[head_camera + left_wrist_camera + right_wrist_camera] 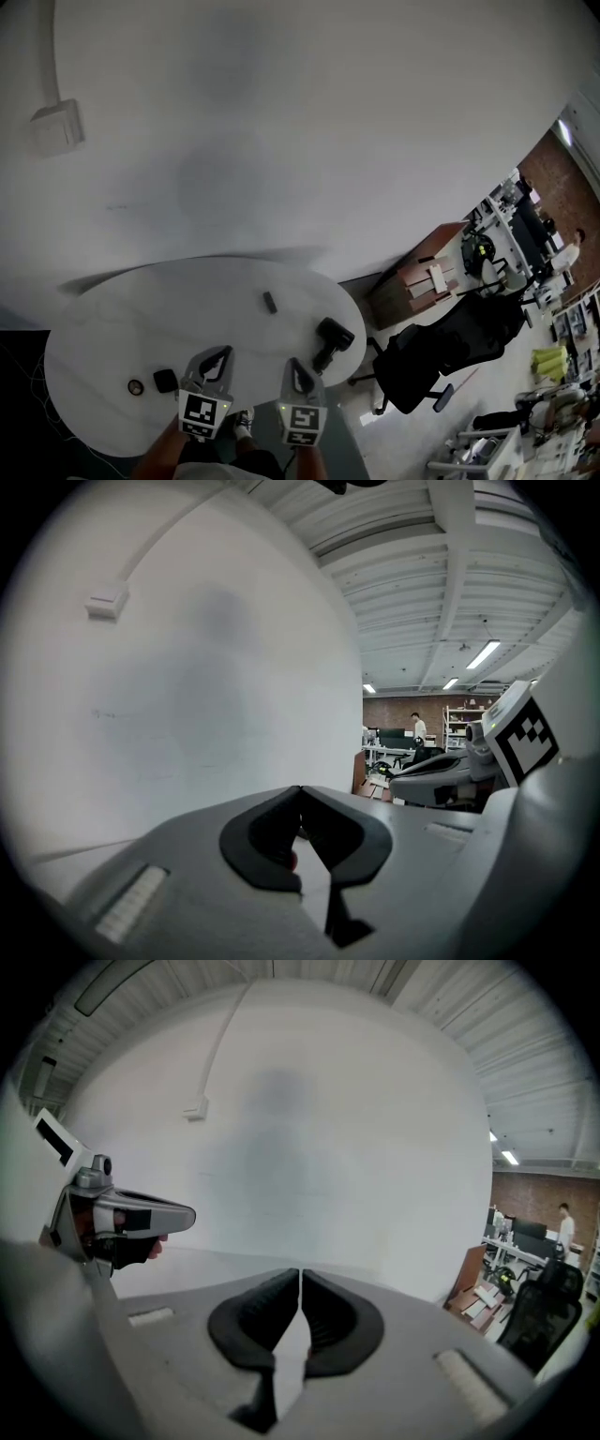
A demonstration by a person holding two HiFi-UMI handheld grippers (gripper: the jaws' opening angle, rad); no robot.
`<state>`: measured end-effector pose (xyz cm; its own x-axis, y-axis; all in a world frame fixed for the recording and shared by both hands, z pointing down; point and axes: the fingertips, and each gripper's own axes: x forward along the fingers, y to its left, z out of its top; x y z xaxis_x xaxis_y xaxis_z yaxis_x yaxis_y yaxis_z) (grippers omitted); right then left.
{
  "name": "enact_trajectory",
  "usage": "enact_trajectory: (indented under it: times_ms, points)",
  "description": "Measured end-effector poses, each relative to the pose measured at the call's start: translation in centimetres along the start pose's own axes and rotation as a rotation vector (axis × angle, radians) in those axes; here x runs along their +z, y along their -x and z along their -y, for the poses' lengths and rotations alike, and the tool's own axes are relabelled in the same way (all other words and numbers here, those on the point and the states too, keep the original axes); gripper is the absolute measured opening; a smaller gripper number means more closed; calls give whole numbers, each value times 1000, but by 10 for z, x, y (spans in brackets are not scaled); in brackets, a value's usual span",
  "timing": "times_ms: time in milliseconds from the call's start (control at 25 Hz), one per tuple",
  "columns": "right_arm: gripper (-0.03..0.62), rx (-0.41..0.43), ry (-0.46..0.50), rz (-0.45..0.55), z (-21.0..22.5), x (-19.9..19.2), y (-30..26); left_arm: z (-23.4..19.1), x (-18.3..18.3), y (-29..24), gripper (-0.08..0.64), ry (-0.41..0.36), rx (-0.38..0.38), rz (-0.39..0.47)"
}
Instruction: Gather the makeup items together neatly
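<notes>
On the white oval table [141, 319] lie a small dark stick-like item [270, 302], a larger black item [330, 341] near the right edge, a black square case [165, 380] and a small round piece [137, 386]. My left gripper [225, 352] hovers over the table's near side, just right of the square case, its jaw tips touching with nothing seen gripped [300, 789]. My right gripper [293, 363] hangs beside it, left of the larger black item, jaws shut and empty [300, 1272]. Both gripper views look at the white wall, and no makeup items show in them.
A plain white wall with a cable duct and box [56, 127] rises behind the table. To the right stand a wooden cabinet [422, 277] and a black office chair [441, 352]. Desks, shelves and a person [564, 1213] are far off.
</notes>
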<state>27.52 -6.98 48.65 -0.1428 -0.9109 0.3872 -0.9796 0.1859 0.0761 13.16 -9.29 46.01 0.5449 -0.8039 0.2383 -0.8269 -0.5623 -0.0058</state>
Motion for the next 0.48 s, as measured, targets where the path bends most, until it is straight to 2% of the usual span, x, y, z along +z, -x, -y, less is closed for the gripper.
enact_trajectory:
  times_ms: [200,480]
  points:
    - [14,70,6,-37,22,-5,-47,-8,-10,-44,9,26,58,-45]
    - [14,191,25,-88,26,-25,-104,-21,-40,-74,9,70,155,-110]
